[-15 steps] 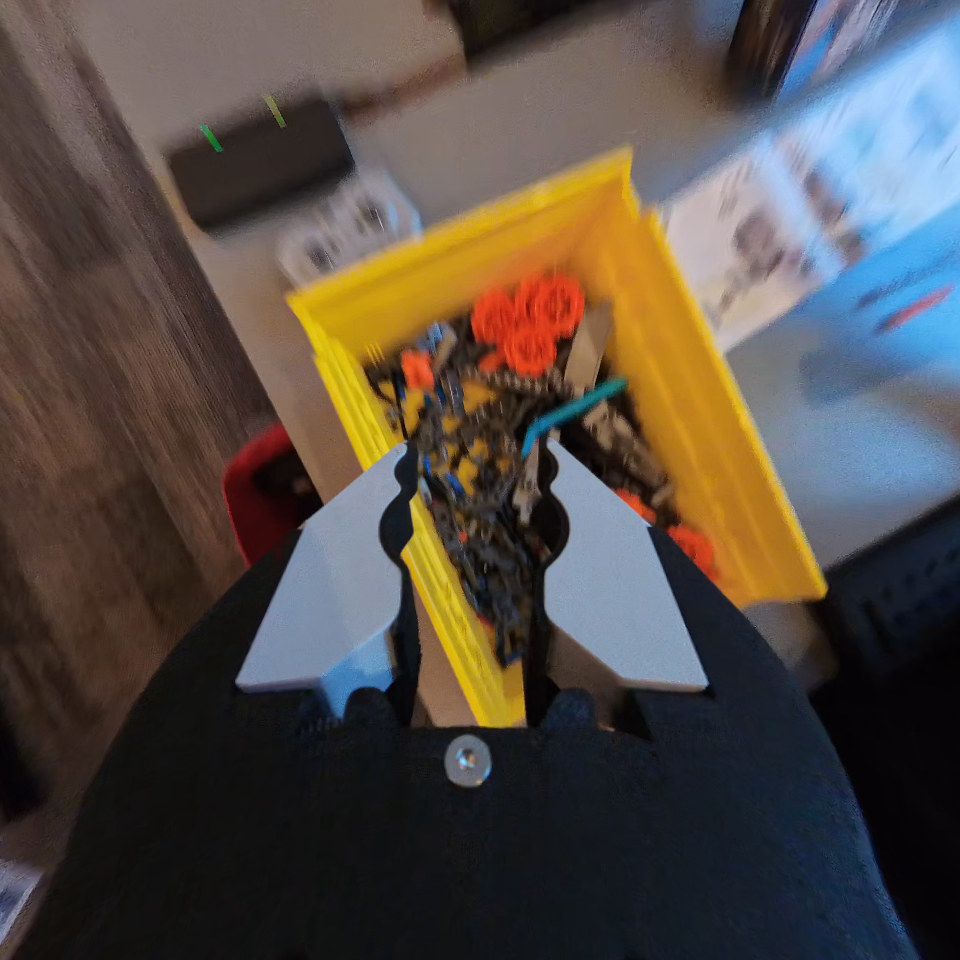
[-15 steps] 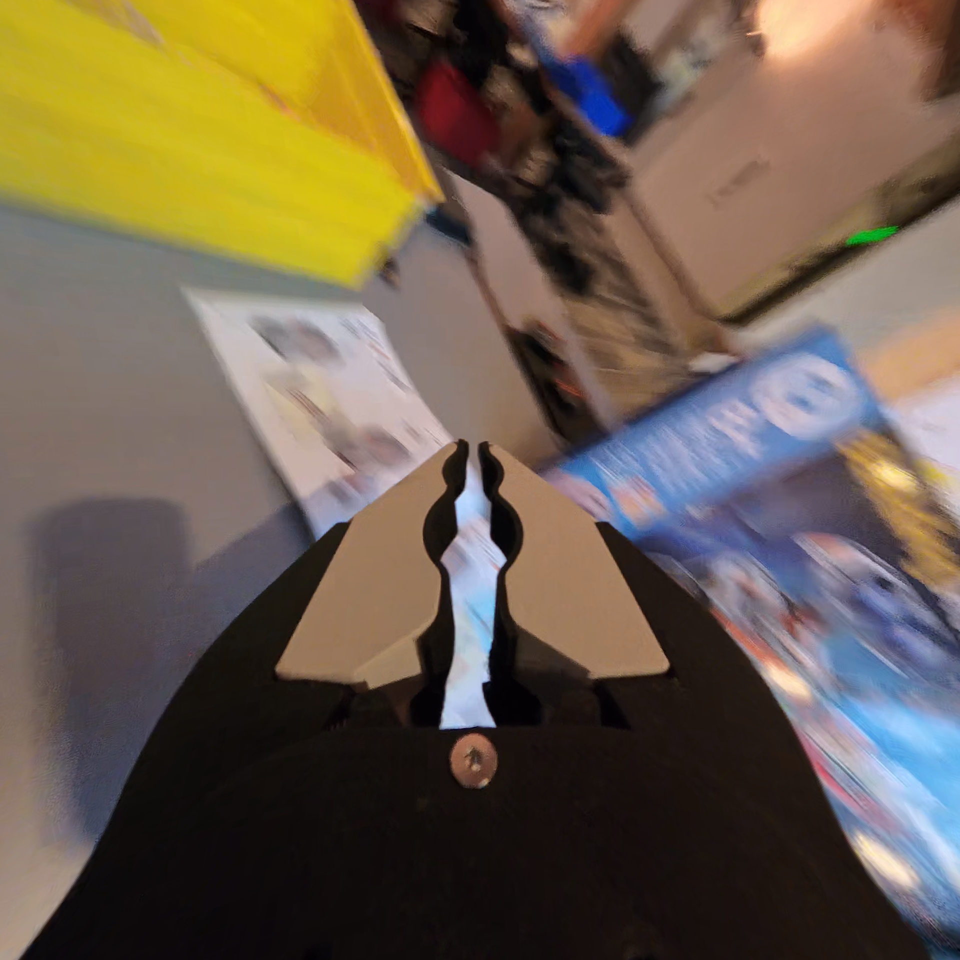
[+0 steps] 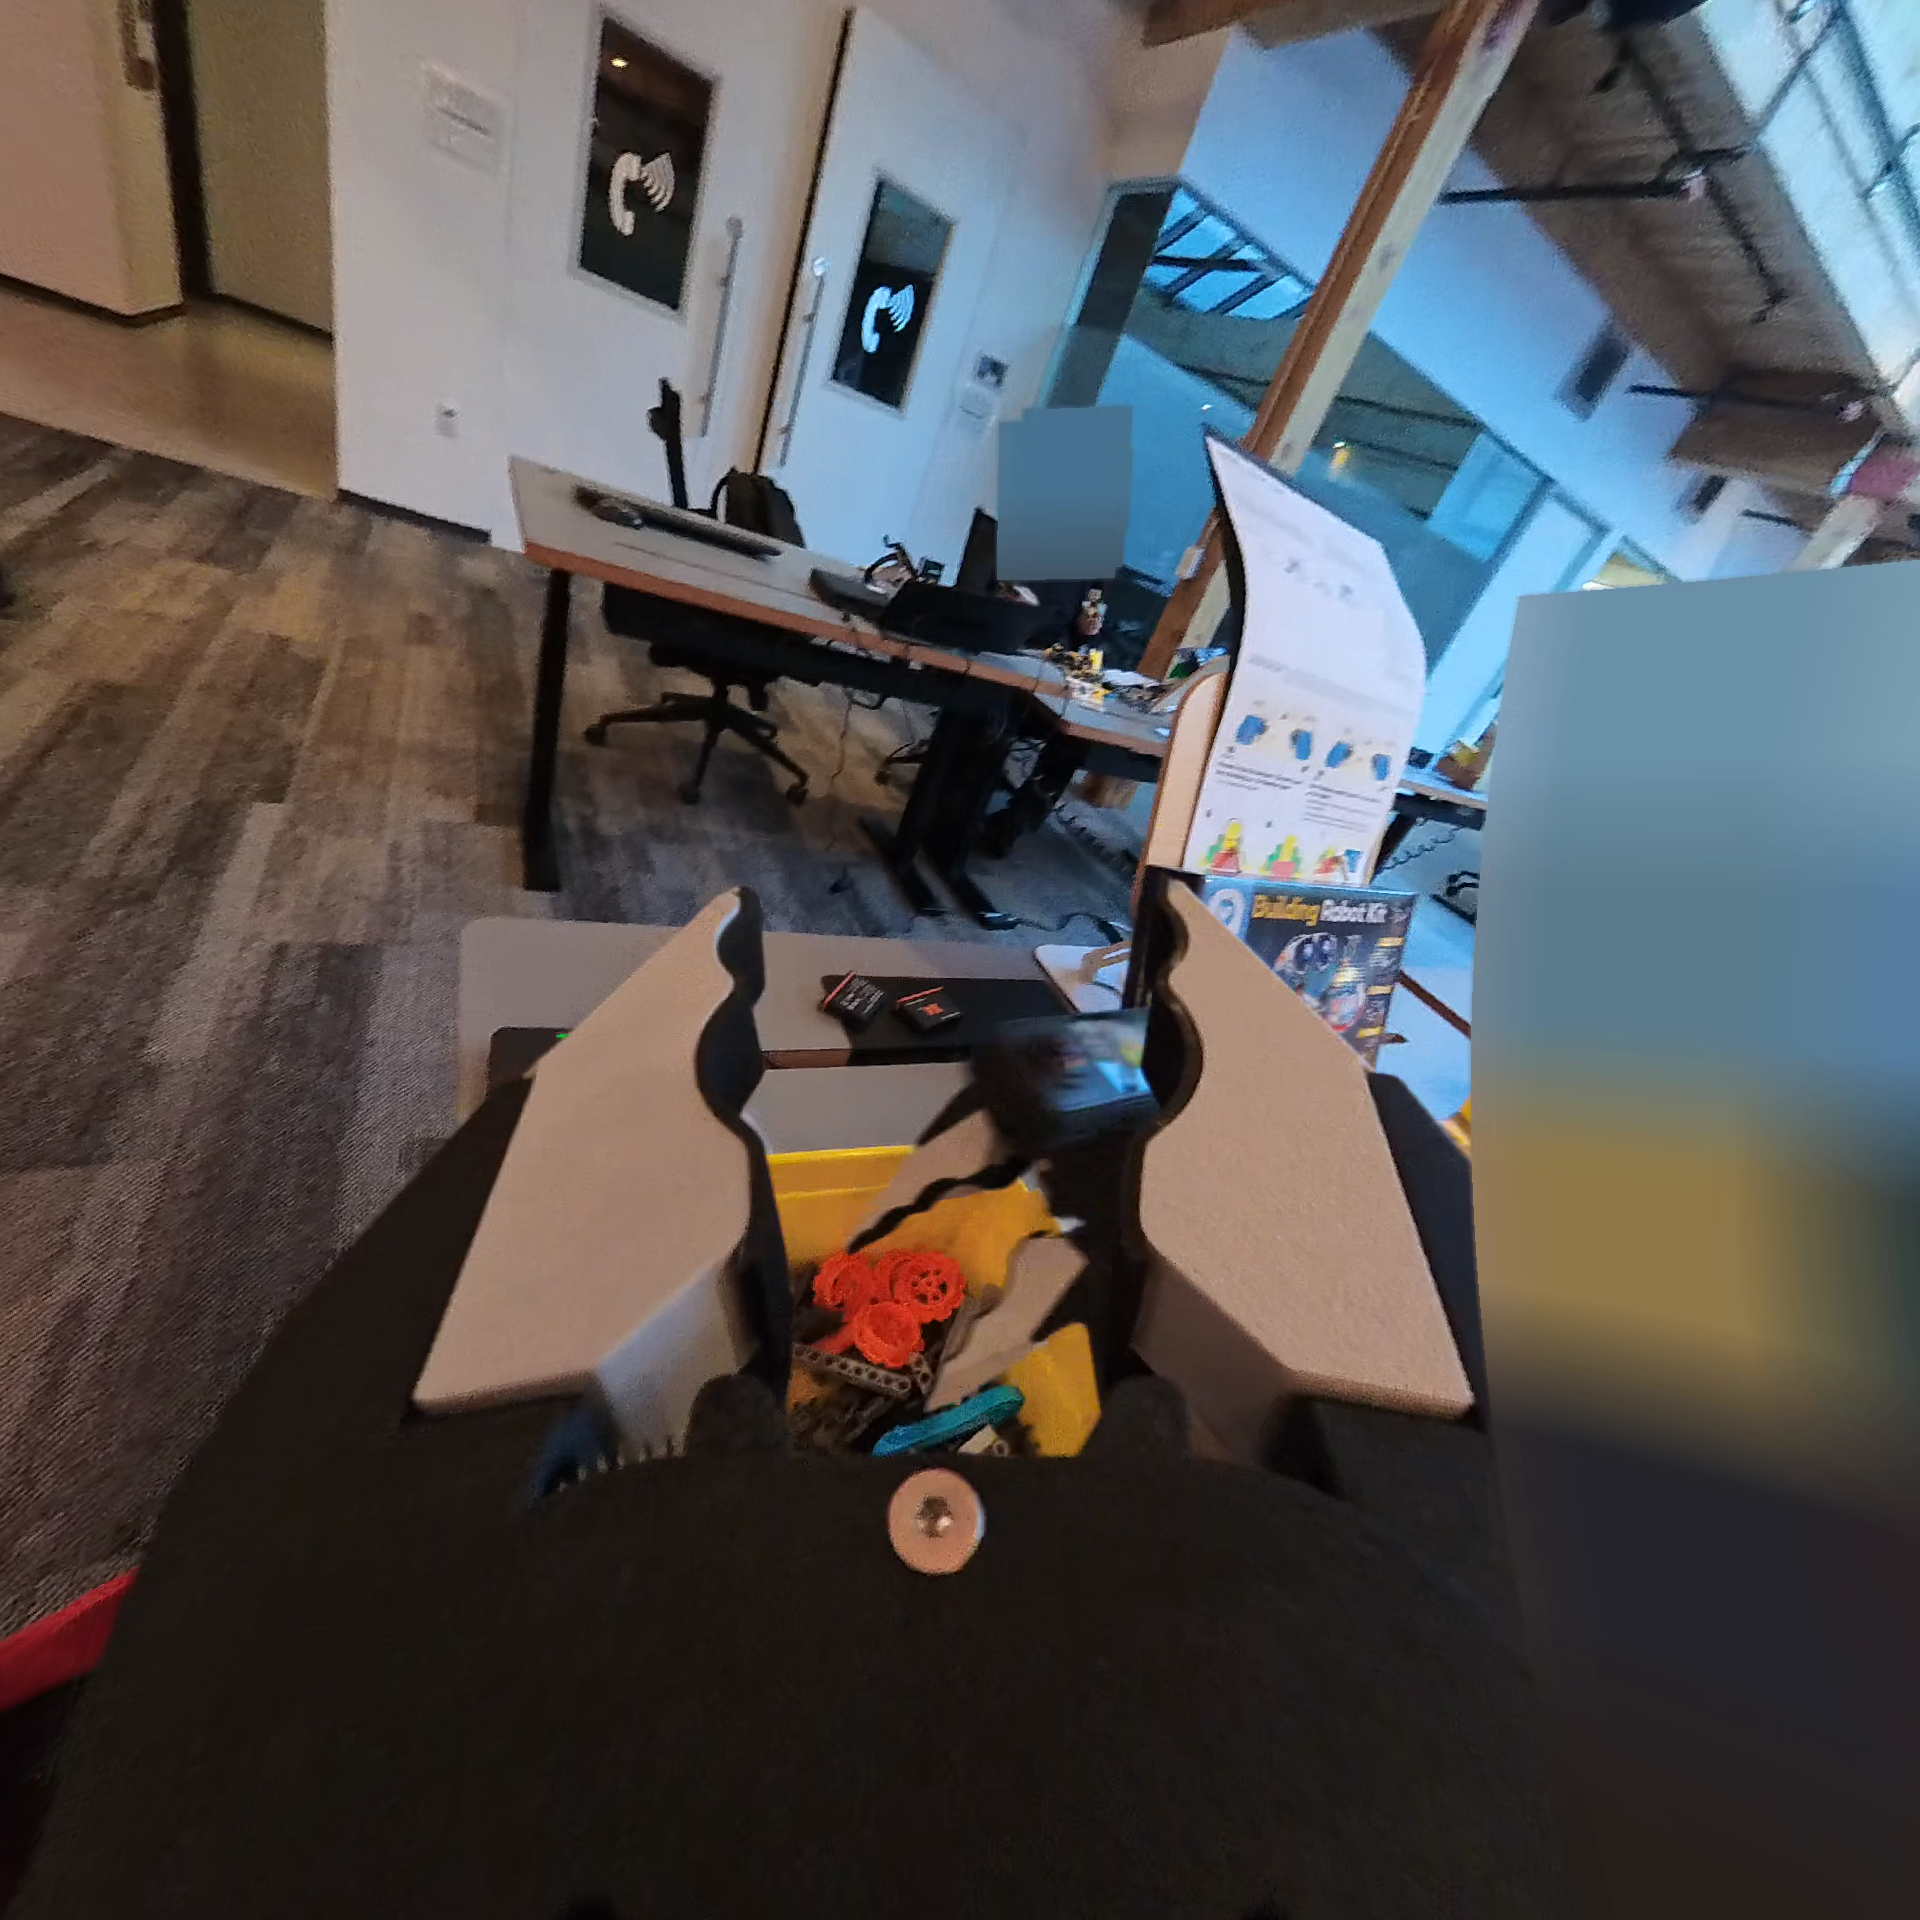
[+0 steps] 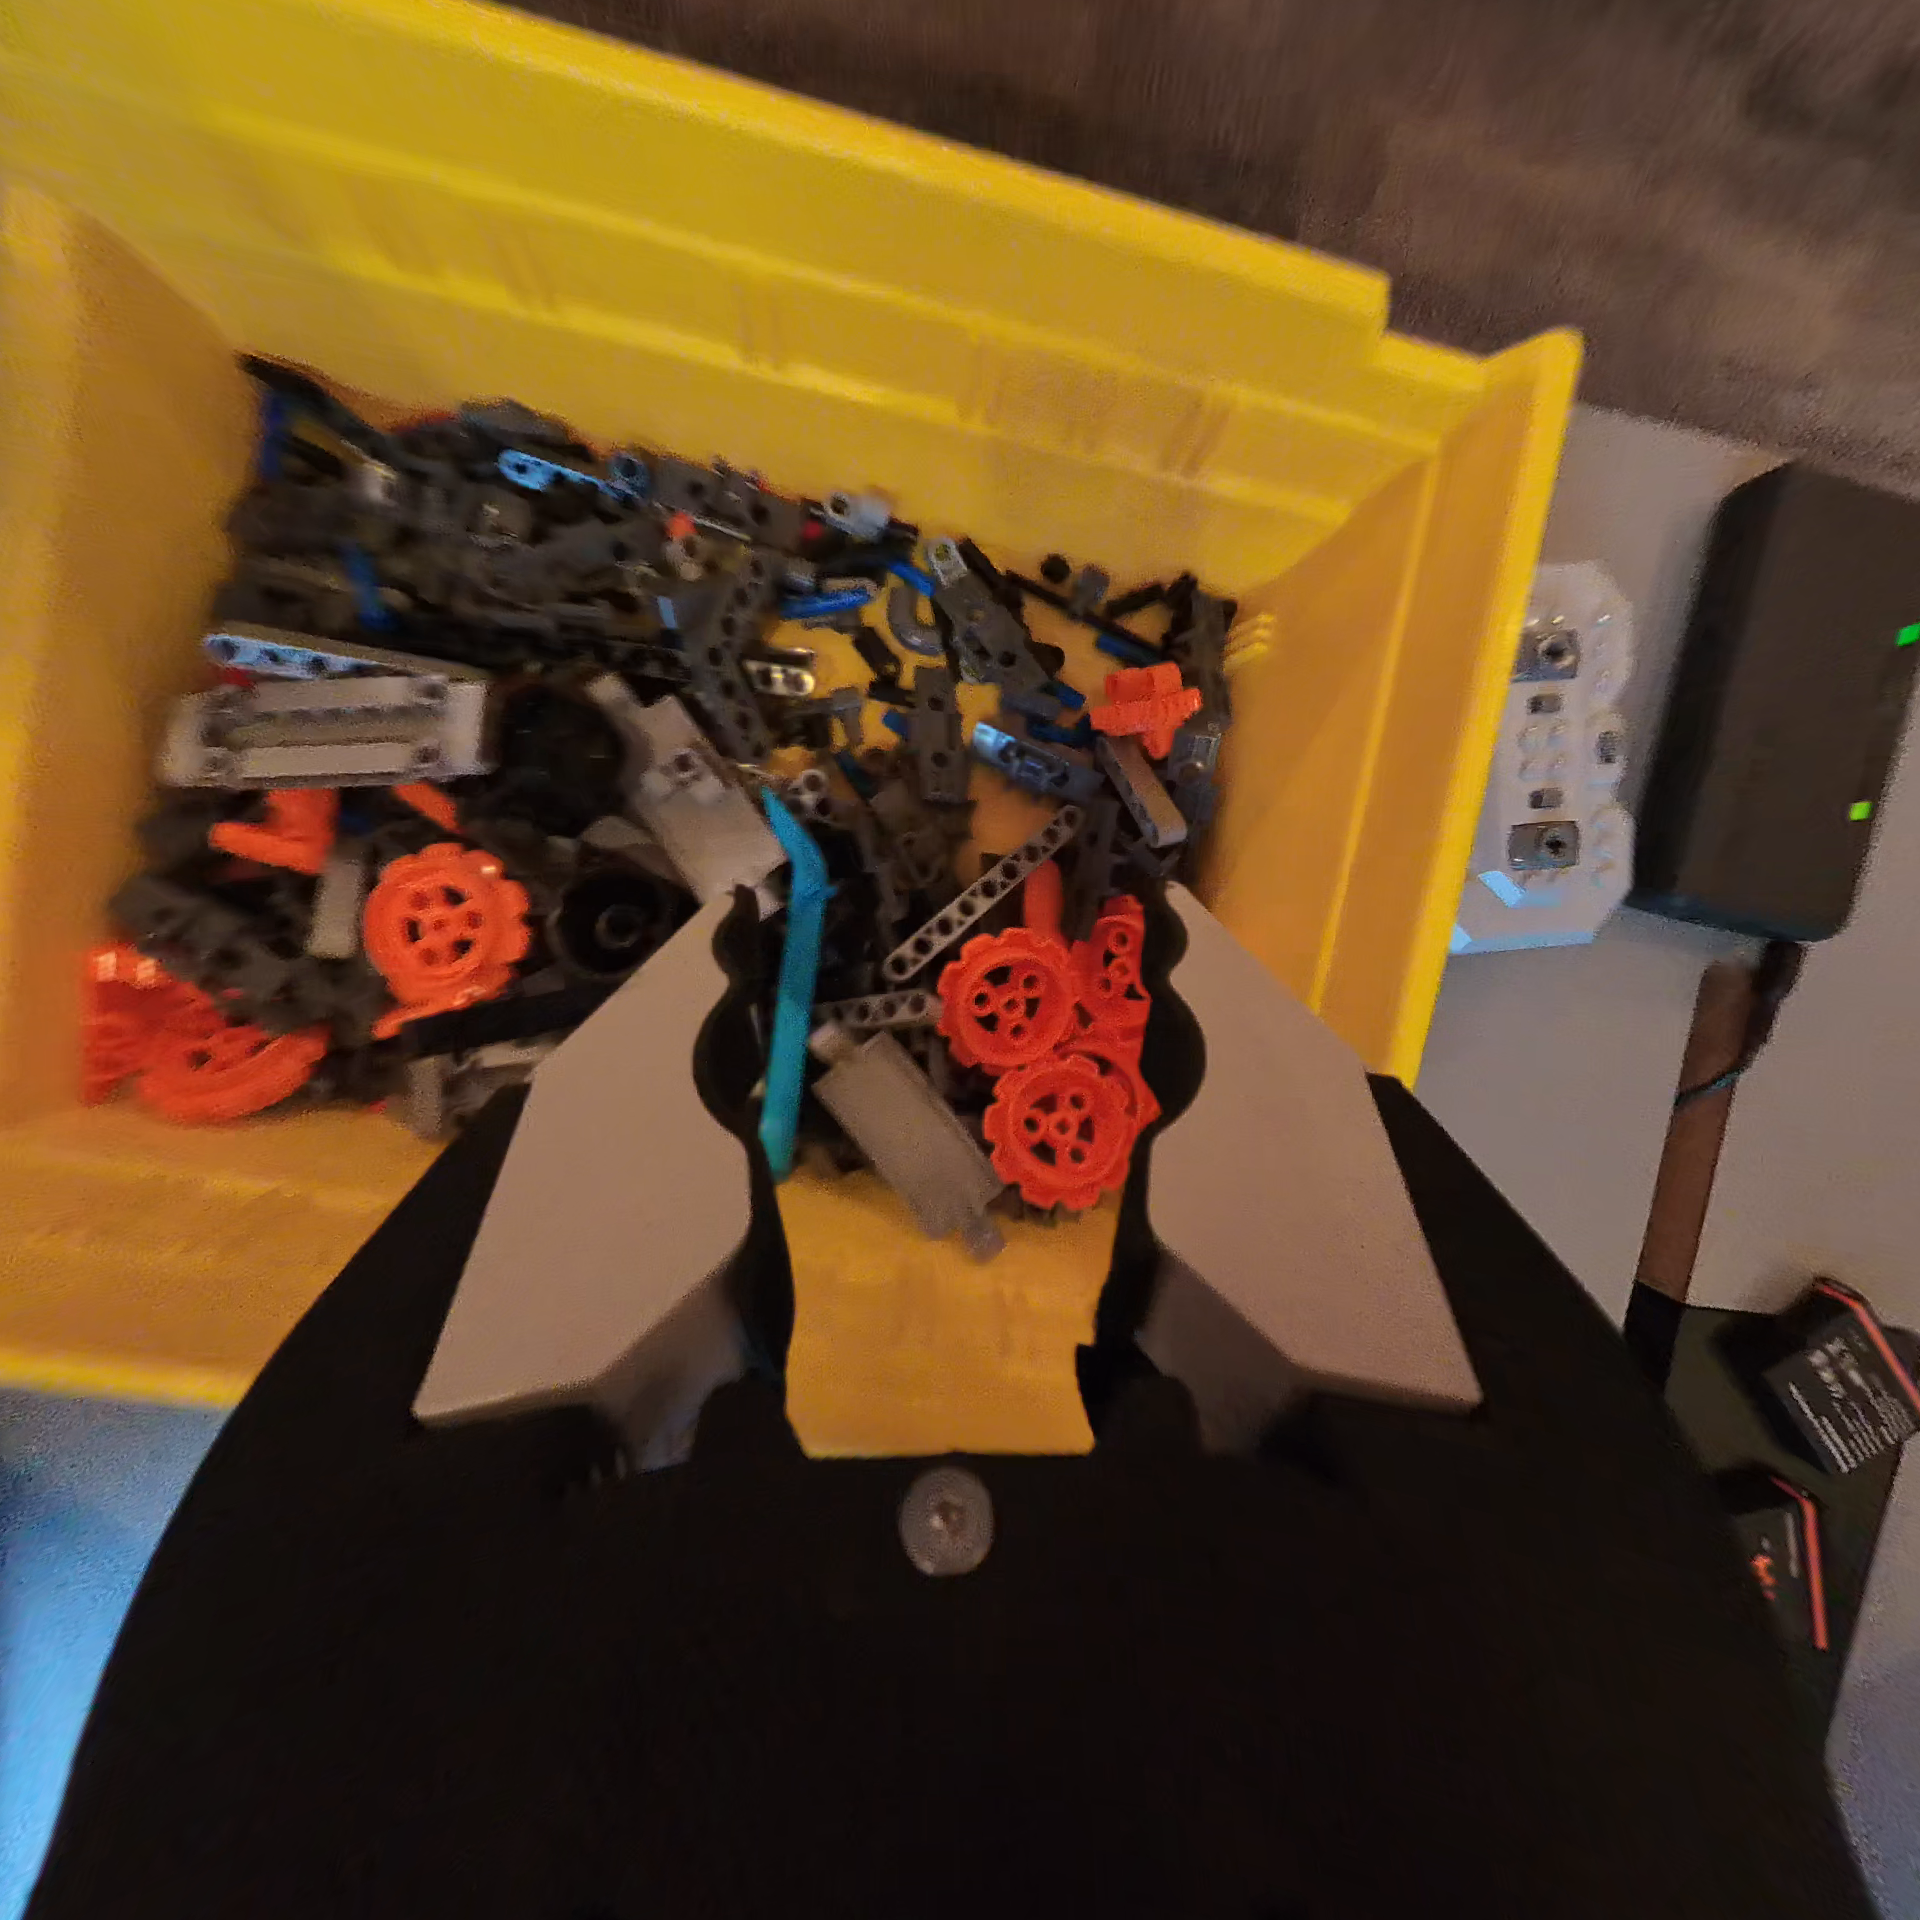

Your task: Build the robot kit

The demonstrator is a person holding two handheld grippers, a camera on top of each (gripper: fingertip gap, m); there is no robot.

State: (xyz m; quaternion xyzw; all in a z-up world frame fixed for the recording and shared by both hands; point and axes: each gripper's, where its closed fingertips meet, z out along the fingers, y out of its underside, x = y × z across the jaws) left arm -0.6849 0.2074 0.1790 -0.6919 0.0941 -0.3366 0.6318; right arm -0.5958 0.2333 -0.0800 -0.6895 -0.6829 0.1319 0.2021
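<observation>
Yellow bin (image 4: 935, 343) w/ parts under both open jaws

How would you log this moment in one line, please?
left gripper: open, empty | right gripper: open, empty, over yellow bin | nearest: orange gears

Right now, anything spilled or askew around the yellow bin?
Nothing stands out. The loose parts, orange gears included, all lie inside the yellow bin; none show on the table beside it. Both hand-held grippers, left and right, are open and empty.
</observation>
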